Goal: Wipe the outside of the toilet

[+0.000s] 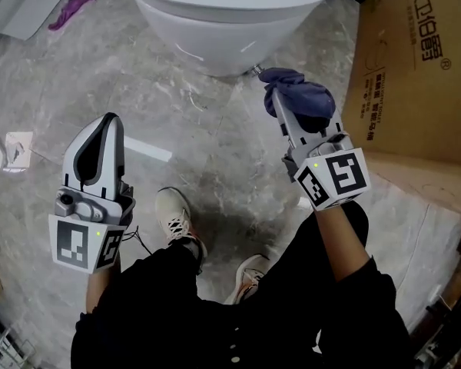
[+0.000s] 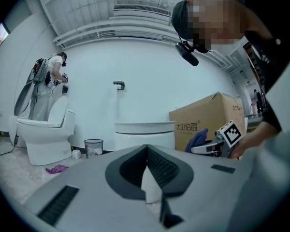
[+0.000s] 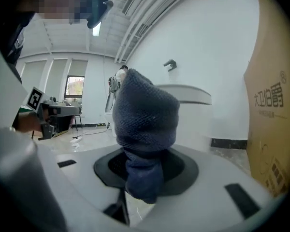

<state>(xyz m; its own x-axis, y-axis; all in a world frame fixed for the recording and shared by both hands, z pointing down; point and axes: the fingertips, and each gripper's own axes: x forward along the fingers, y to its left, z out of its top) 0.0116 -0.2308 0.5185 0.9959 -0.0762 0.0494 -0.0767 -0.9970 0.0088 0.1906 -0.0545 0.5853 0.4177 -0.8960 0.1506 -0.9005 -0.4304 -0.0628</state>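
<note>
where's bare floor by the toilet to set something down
Bare floor lies between the toilet, the purple rag and the shoes, widest on the left side. The right is crowded: the box stands close to the toilet, and the held cloth is in that narrow gap.

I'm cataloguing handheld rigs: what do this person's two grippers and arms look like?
The left gripper and right gripper are pale grey tapered shells with black inner pads. Each carries a white cube with black square markers. The person wears black long sleeves.
</note>
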